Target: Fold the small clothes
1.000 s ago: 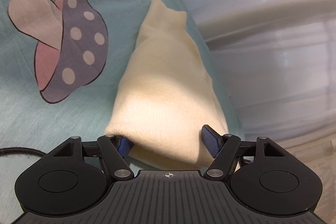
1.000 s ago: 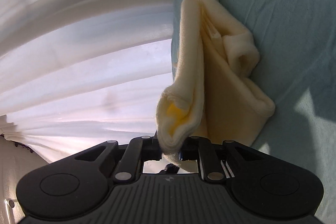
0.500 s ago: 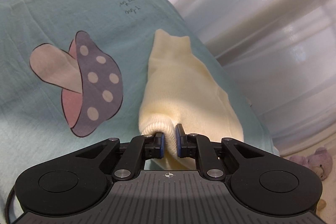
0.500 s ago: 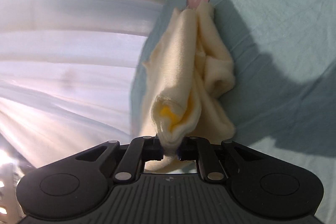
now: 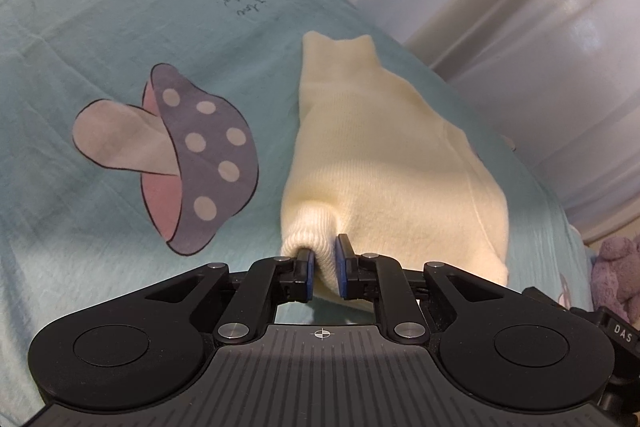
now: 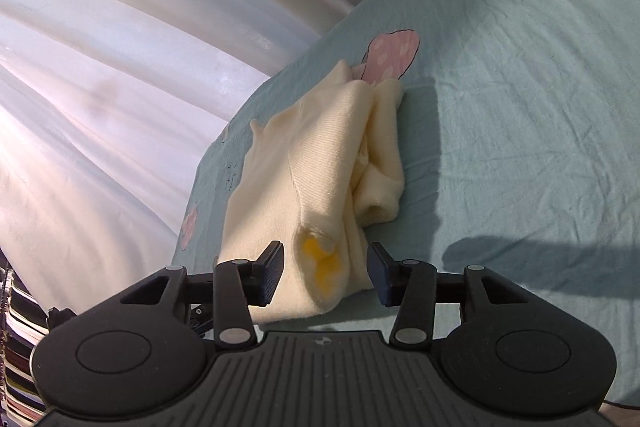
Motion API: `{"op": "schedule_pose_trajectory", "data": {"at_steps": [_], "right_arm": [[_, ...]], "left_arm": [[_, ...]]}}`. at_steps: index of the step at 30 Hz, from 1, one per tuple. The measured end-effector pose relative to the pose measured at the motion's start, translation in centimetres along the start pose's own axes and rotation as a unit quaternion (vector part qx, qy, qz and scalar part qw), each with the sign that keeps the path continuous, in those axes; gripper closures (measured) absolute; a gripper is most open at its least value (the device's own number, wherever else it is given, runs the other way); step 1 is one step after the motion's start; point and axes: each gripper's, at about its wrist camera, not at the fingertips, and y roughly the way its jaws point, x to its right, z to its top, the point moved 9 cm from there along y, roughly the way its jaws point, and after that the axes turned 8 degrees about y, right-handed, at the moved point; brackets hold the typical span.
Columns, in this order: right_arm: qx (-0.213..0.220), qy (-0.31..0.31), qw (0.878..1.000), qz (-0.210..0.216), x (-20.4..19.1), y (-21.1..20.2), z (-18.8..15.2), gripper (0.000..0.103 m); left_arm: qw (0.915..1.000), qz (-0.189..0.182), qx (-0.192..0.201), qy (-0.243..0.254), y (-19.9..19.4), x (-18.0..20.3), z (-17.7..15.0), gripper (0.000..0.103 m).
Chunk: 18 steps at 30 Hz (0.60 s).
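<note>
The knit garment point(image 5: 384, 163) lies on the bed sheet point(image 5: 100, 39), near its right edge. A mushroom print point(image 5: 188, 159) sits left of it. Curtains point(image 5: 520, 7) hang beyond.

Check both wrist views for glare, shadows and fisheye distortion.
Left wrist view: even light, sharp focus; the teal mushroom-print bedsheet bulges from fisheye bending. Right wrist view: the backlit white curtain is washed out, a hard dark shadow falls on the sheet, and the cream knitted garment stays clearly legible.

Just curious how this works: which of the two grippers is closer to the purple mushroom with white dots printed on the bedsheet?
Left. The left gripper, clamped on the cream garment, sits right beside the purple mushroom. The right gripper is opening around the garment's other end; that mushroom is not in its view.
</note>
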Motion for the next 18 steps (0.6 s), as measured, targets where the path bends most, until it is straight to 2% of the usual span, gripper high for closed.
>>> {"op": "schedule_pose_trajectory", "data": {"at_steps": [3, 5, 7, 8, 10, 11, 14, 16, 17, 18], "right_arm": [[-0.012, -0.02, 1.0, -0.005, -0.9, 1.8, -0.5, 0.06], [-0.022, -0.038, 0.999, -0.013, -1.1, 2.5, -0.9, 0.081], [-0.021, -0.067, 0.997, -0.033, -1.5, 2.9, -1.0, 0.095], [-0.018, -0.071, 0.997, -0.027, -1.8, 2.7, -1.0, 0.096], [-0.015, -0.038, 0.999, 0.035, -2.2, 2.0, -0.6, 0.097], [-0.007, -0.026, 0.999, 0.037, -2.0, 1.5, -0.2, 0.097], [-0.003, -0.072, 0.997, -0.033, -0.9, 1.6, 0.1, 0.097], [-0.018, -0.083, 0.996, -0.04, -0.9, 2.1, -0.6, 0.096], [-0.02, -0.094, 0.994, -0.045, -1.0, 2.3, -0.9, 0.096], [-0.019, -0.101, 0.994, -0.045, -1.3, 2.4, -1.0, 0.096]], "left_arm": [[0.9996, 0.013, 0.004, 0.025, -0.2, 0.5, -0.1, 0.088], [0.9995, 0.014, 0.006, 0.029, -0.4, 0.6, -0.1, 0.088], [0.9996, 0.009, 0.007, 0.025, -0.6, 0.4, -0.2, 0.089], [0.9997, 0.005, 0.009, 0.021, -0.7, 0.3, -0.2, 0.089], [0.9997, 0.002, 0.014, 0.021, -1.1, 0.1, -0.3, 0.089], [0.9997, -0.002, 0.015, 0.021, -1.3, 0.0, -0.4, 0.089], [0.9997, -0.015, 0.003, 0.02, -2.2, -0.2, -0.8, 0.088], [0.9993, -0.004, 0.008, 0.036, -3.2, -0.3, -0.7, 0.086], [0.9983, 0.01, 0.022, 0.053, -3.9, -0.2, -0.3, 0.081], [0.9968, 0.019, 0.037, 0.068, -4.5, -0.2, 0.2, 0.066]]}}
